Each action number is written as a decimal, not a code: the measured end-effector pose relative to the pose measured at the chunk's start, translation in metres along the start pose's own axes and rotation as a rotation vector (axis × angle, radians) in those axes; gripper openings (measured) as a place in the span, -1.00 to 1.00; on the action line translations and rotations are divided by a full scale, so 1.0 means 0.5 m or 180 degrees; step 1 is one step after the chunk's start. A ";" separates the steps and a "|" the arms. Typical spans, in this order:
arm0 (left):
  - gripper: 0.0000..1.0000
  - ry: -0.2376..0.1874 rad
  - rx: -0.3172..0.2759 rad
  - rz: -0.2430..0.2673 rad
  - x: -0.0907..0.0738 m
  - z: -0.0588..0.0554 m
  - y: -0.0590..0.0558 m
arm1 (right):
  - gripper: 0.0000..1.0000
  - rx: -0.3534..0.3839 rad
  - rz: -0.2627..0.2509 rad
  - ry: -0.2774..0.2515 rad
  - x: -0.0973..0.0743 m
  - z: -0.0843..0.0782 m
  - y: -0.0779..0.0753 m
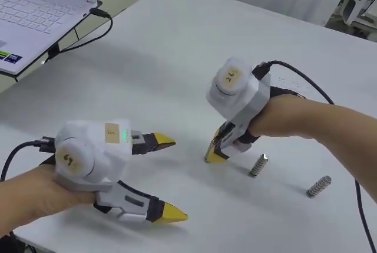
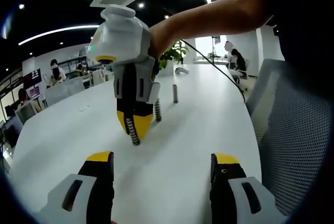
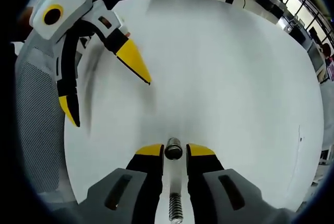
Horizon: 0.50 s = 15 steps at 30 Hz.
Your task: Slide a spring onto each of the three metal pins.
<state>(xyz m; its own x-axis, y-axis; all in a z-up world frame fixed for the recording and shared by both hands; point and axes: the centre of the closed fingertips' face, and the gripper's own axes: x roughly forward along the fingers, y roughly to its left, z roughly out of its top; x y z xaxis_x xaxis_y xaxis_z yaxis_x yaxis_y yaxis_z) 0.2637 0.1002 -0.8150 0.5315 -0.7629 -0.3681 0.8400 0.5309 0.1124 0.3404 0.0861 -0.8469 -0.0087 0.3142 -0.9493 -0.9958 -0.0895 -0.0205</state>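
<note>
Pinching a spring-covered pin (image 2: 134, 132) lengthwise, right gripper (image 3: 175, 153) points it down at the table (image 1: 177, 58); left gripper (image 2: 162, 158) gapes empty.

The right gripper (image 3: 174, 155) clamps its yellow-tipped fingers (image 3: 150, 151) on a pin (image 3: 173, 148) carrying a spring (image 3: 176, 208); up-left of the pin, the left gripper (image 3: 112, 103) gapes above the white worktop (image 3: 235, 78).

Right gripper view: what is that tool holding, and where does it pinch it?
The right tool pinches a spring-covered metal pin lengthwise between its yellow tips, one end poking out.
</note>
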 end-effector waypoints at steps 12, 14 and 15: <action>0.47 0.0001 -0.0015 -0.0016 0.005 0.003 -0.003 | -0.54 0.0092 -0.0030 -0.0071 -0.015 -0.008 0.003; 0.48 0.0007 -0.0010 -0.0027 0.006 0.004 -0.004 | -0.54 0.0095 -0.0032 -0.0075 -0.018 -0.011 0.006; 0.48 0.0009 -0.0011 -0.0031 0.007 0.005 -0.005 | -0.53 0.0107 -0.0029 -0.0083 -0.020 -0.013 0.008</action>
<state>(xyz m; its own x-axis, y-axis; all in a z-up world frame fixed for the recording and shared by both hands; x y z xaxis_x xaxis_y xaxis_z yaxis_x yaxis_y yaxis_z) 0.2637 0.0954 -0.8142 0.5230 -0.7670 -0.3718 0.8447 0.5248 0.1056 0.3373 0.0765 -0.8394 -0.0017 0.3394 -0.9406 -0.9983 -0.0549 -0.0180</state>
